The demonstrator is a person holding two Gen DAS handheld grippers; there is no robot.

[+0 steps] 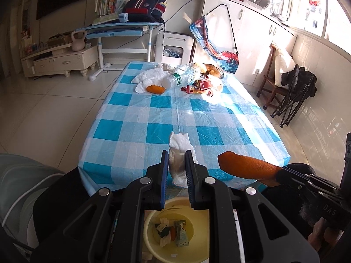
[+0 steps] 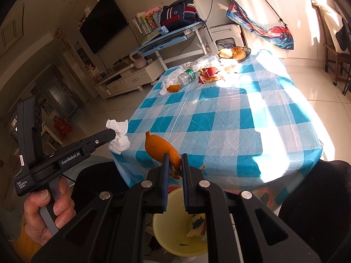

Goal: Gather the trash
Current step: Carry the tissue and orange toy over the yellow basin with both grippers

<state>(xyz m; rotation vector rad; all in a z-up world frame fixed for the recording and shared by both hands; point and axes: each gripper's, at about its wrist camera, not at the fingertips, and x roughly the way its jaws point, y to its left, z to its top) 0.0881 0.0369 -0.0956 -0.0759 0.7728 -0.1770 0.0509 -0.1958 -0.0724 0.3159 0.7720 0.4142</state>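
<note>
My left gripper [image 1: 176, 154] is shut on a crumpled white tissue [image 1: 178, 146], held just off the near edge of the table [image 1: 197, 114]. From the right wrist view the same left gripper [image 2: 114, 134] shows with the tissue [image 2: 118, 139] bunched at its tip. My right gripper [image 2: 174, 156] is shut on an orange peel [image 2: 159, 148]; the left wrist view shows that peel [image 1: 248, 167] sticking out to the right. Below both stands a yellow bin [image 1: 151, 236] with scraps inside, also seen under the right gripper as the yellow bin [image 2: 166, 234].
The far end of the blue checked table holds a plastic bottle [image 1: 184, 75], white tissues [image 1: 151, 76], another orange peel [image 1: 155, 89], red wrappers [image 1: 199, 85] and a bread basket [image 1: 211, 70]. A folding chair [image 1: 294, 94] stands to the right.
</note>
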